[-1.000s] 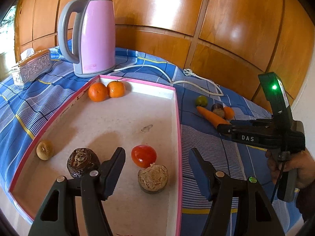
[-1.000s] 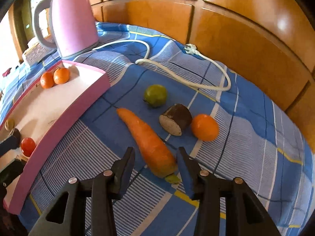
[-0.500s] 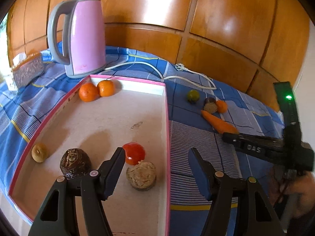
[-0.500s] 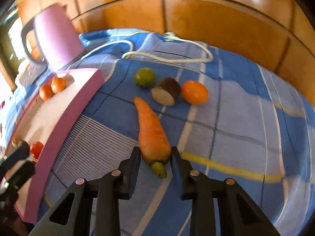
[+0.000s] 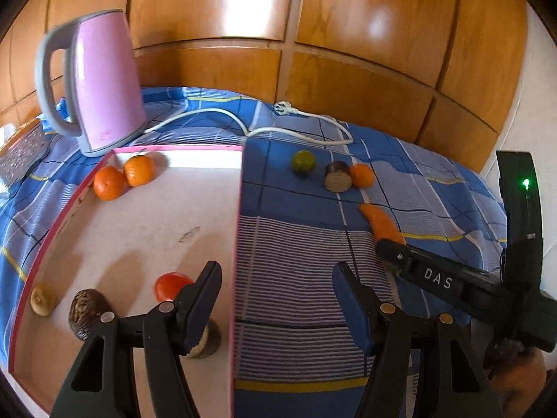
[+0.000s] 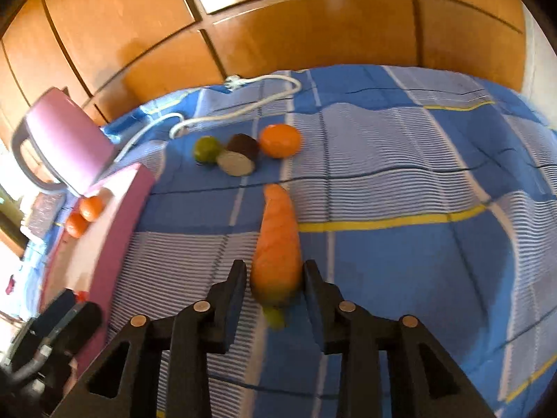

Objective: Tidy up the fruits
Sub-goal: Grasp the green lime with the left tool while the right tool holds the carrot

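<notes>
Left wrist view, left to right: kettle (image 5: pixel 101 87) at the back, then tray (image 5: pixel 237 230) on the blue cloth (image 5: pixel 296 254). Two oranges (image 5: pixel 123 177) are parked in the tray's far corner; tomato (image 5: pixel 172 285) and some brown pieces sit near the front, so the tray is judged to be the collection spot. Left tool (image 5: pixel 276 299) is held wide open over the tray's right rim, nothing between the jaws, apparently just waiting. Right of the tray, loose on the cloth: lime (image 5: pixel 303 161), a cut dark piece (image 5: pixel 337 181), another orange (image 5: pixel 362 176), all near each other. Carrot (image 5: pixel 381 224) lies nearer, its thick end hidden behind the right tool (image 5: pixel 393 256).

Right wrist view: carrot (image 6: pixel 276 244) lies lengthwise along the tool axis, tip pointing away, thick end between the jaws. Right tool (image 6: pixel 275 278) is narrowed to about carrot width; pads look touching or just beside the flanks. Firm grip can't be confirmed, and the carrot looks to be resting on the cloth. Judged: carrot pickup in hand, transfer to tray not yet done.
</notes>
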